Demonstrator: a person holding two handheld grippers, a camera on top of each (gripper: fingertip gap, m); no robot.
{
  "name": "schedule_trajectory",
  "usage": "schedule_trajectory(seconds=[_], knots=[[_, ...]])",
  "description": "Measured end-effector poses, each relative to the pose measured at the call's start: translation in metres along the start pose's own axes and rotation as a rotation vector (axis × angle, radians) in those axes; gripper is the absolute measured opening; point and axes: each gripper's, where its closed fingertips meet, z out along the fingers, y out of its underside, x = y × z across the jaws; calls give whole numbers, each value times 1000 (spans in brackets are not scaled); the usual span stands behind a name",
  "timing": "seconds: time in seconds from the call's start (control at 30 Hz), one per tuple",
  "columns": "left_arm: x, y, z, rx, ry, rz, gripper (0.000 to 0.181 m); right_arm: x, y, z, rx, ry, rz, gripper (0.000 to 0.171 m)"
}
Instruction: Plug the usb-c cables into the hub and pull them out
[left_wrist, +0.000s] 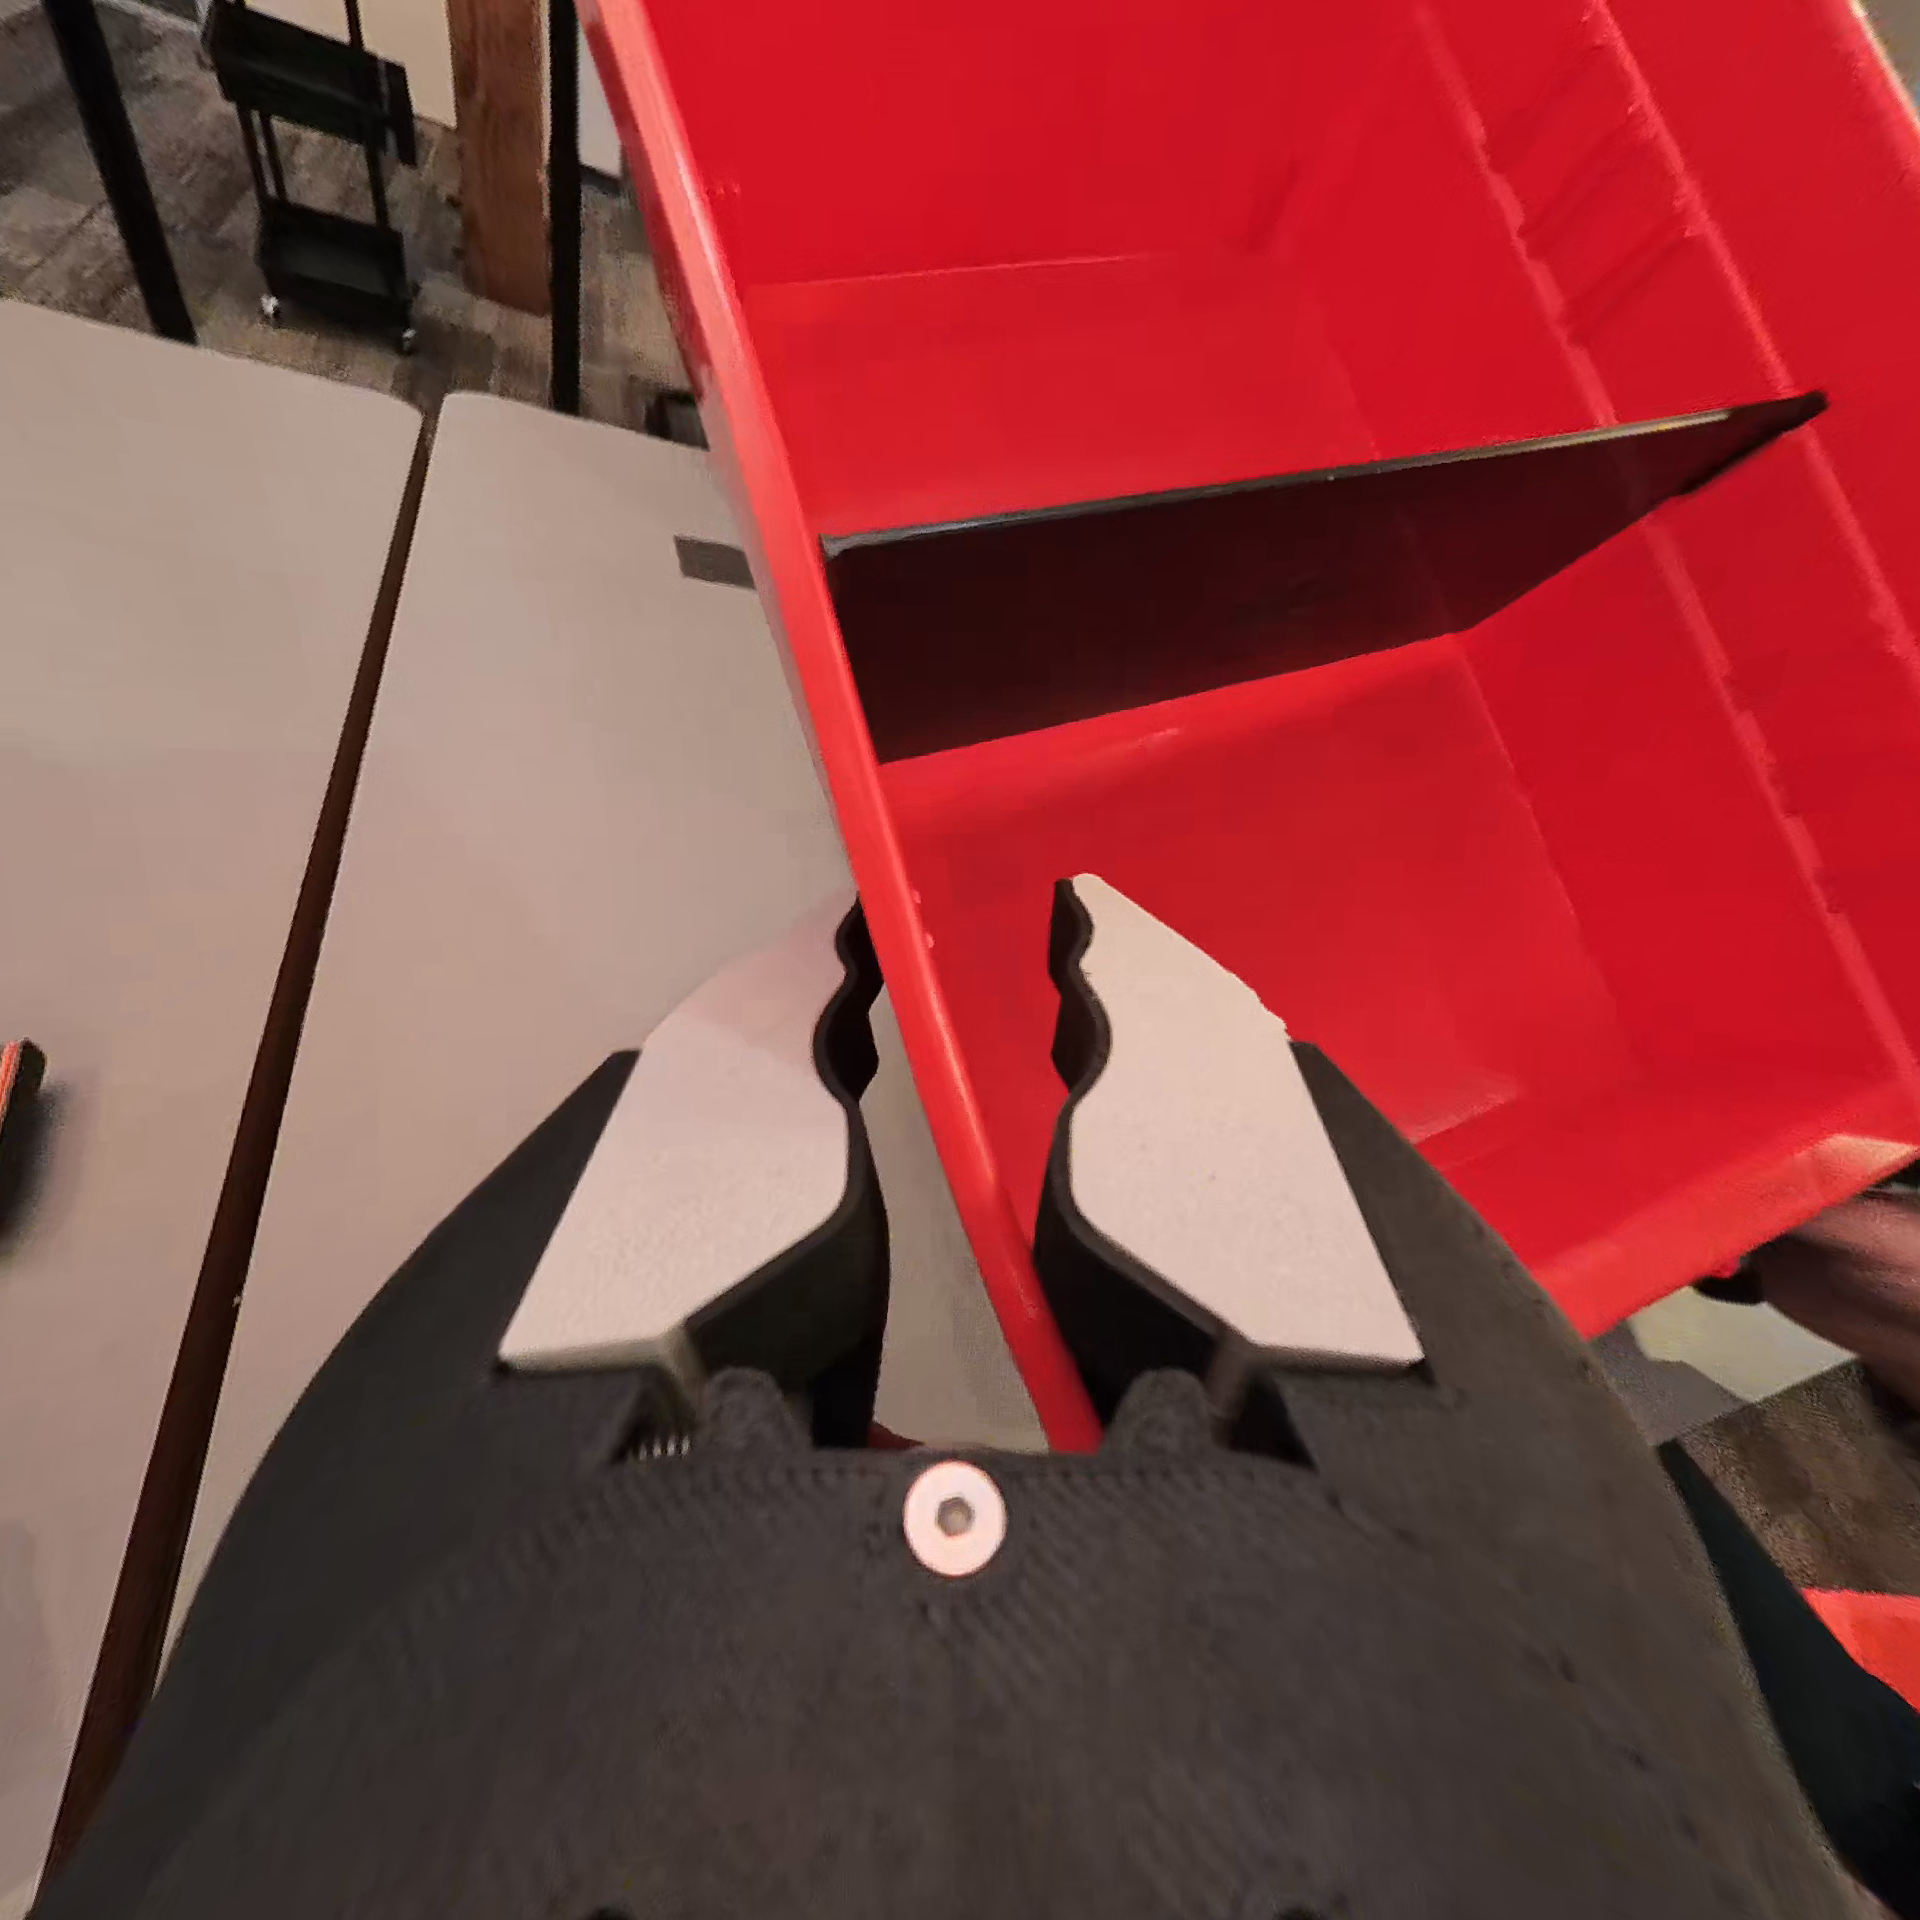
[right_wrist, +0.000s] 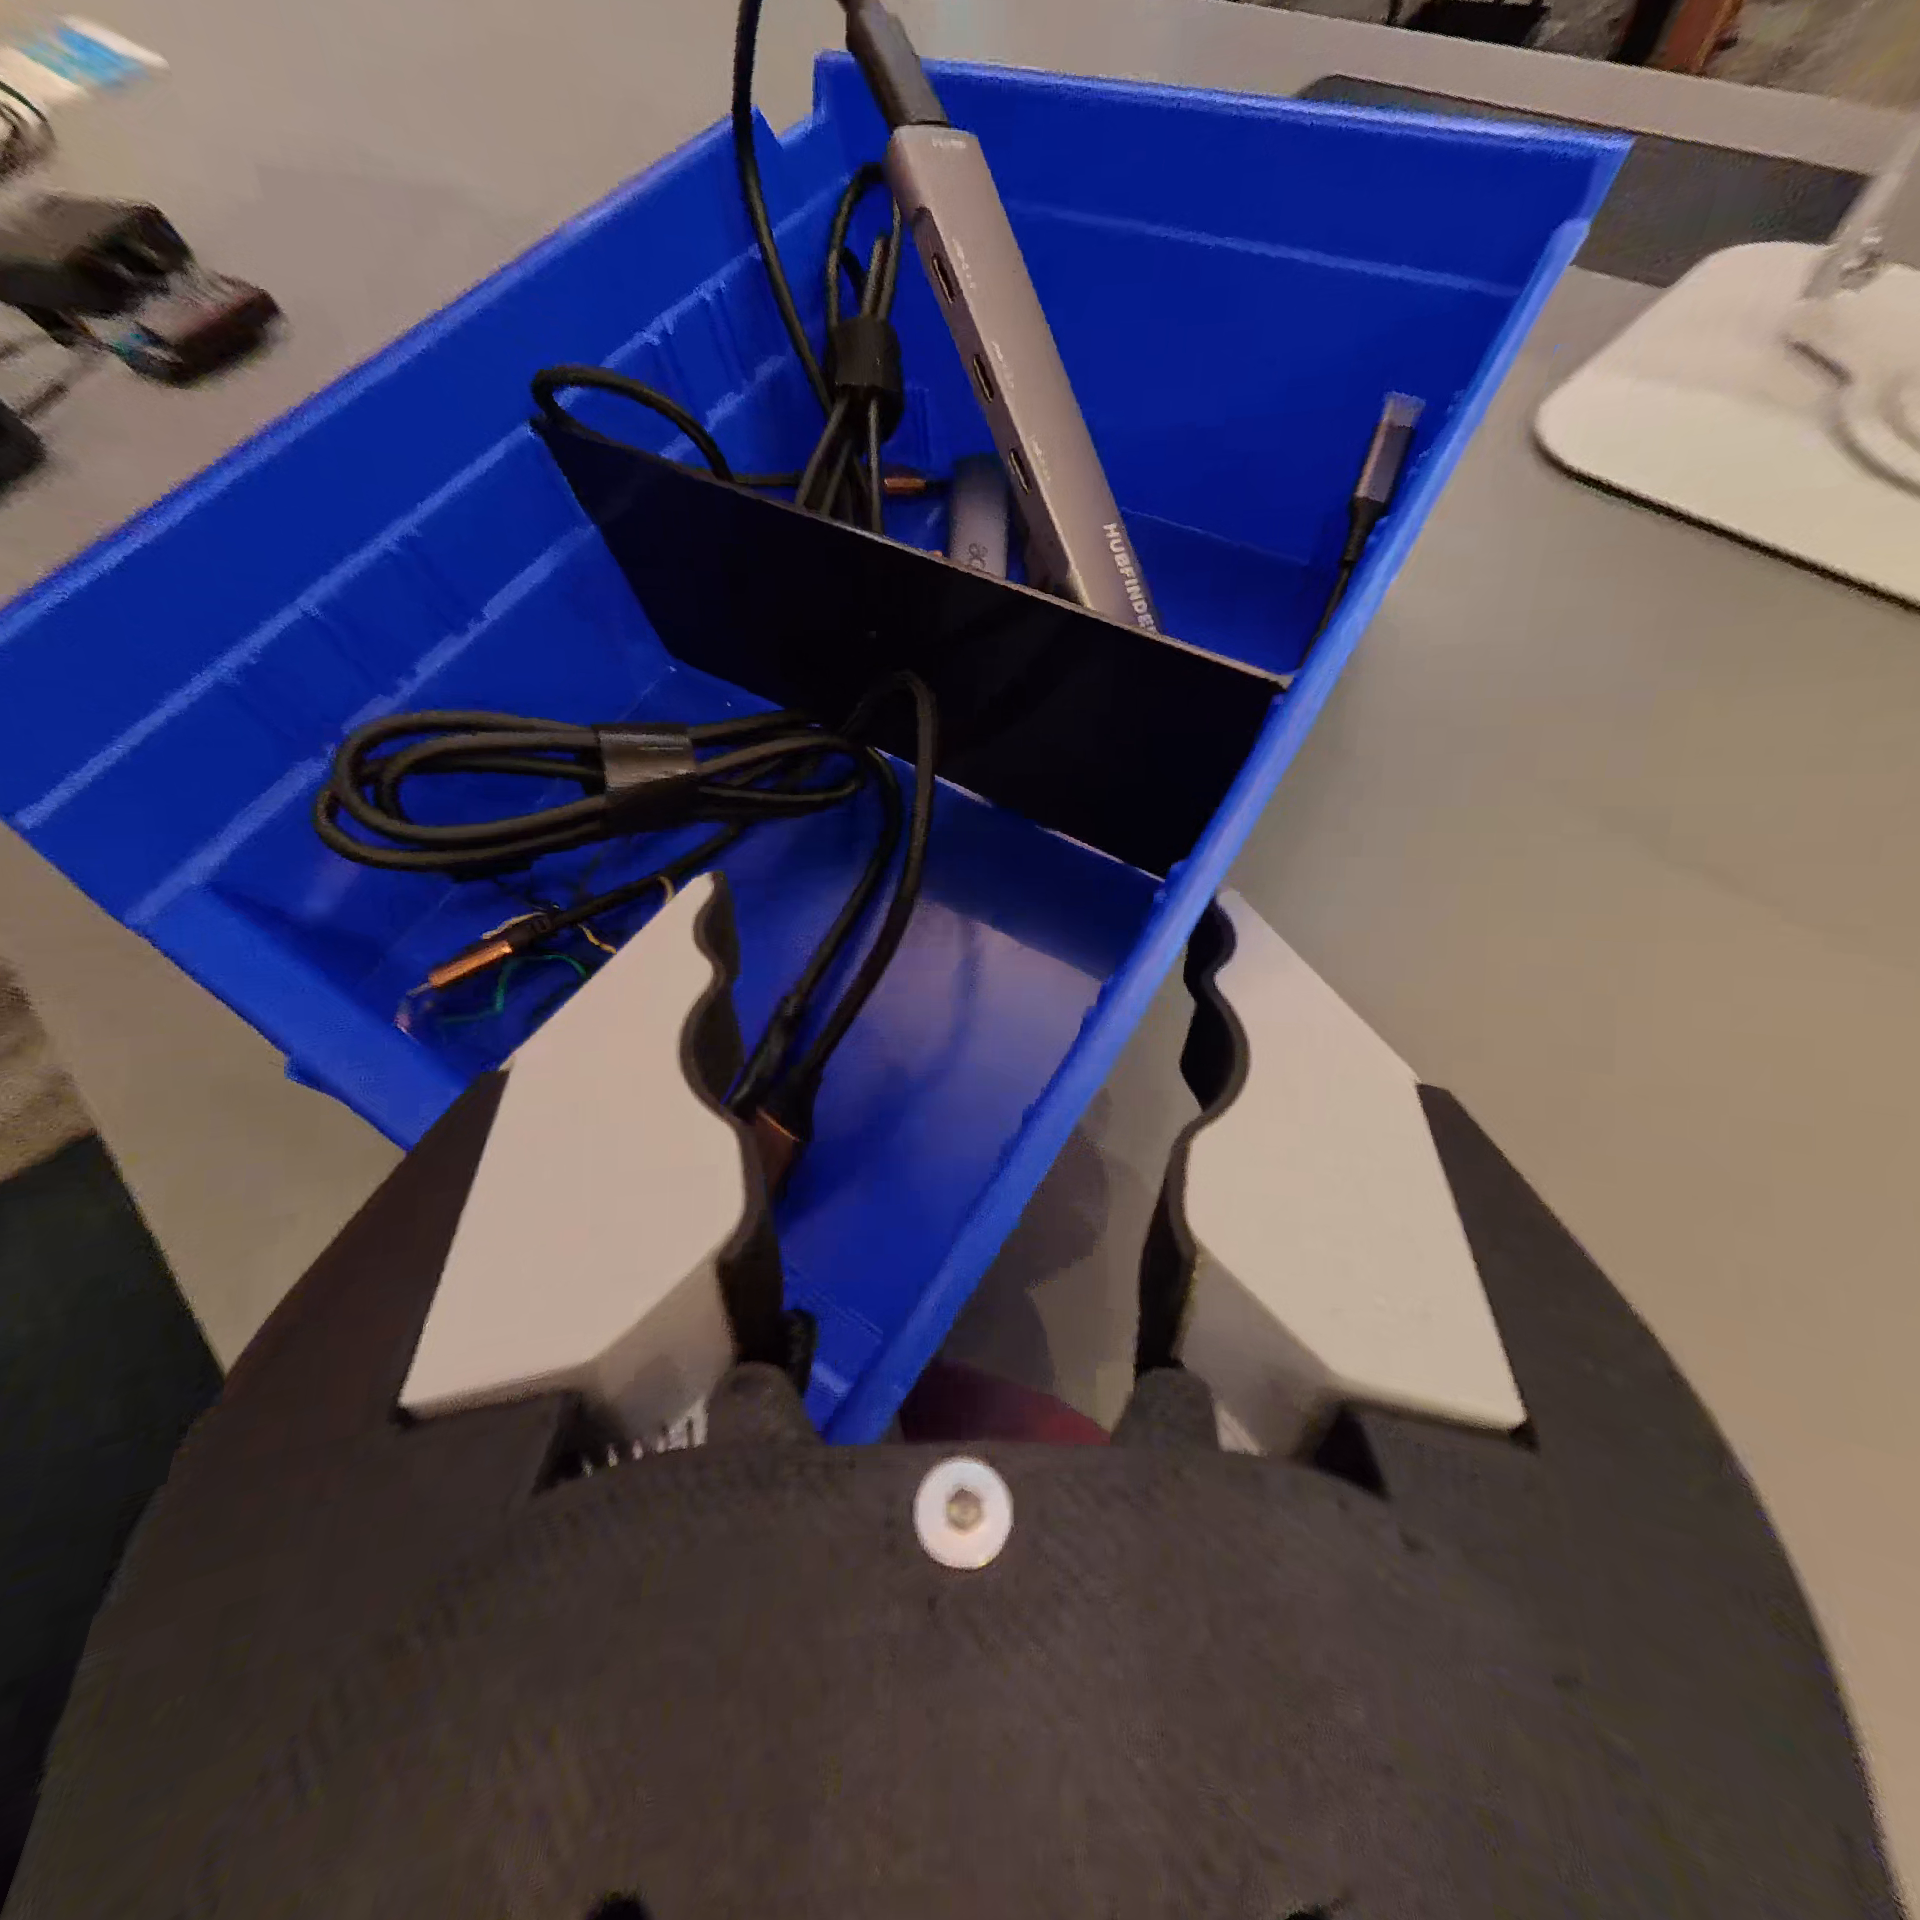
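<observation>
The left gripper (left_wrist: 961, 930) straddled the red bin's (left_wrist: 1195, 364) side wall, fingers parted. The right gripper (right_wrist: 961, 914), also parted, straddled the blue bin's (right_wrist: 364, 582) wall. Ahead, beyond its black divider (right_wrist: 935, 665), leaned the grey hub (right_wrist: 1013, 353); bundled USB-C cables (right_wrist: 582, 774) lay nearer.

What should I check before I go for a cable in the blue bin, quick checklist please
1. Right gripper open: ok, its jaws straddle the blue bin side wall.
2. Hub in sight: ok, leaning in the far compartment.
3. Bundled cable reachable: ok, it lies in the near compartment.
4. Cable plugs free of the hub's side ports: ok, none seated.
5. Left gripper free: not ok, its jaws straddle the red bin wall; grip cannot tell.
6. Red bin empty: ok.
</observation>
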Motion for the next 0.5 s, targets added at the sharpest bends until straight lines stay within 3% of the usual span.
schedule_trajectory(seconds=[0.37, 0.5], knots=[[23, -29, -14, 69, 28, 44, 32, -90, -32, 55, 63, -207, 122, 106], [38, -40, -19, 100, 50, 71, 32, -130, -41, 70, 51, -361, 138, 110]])
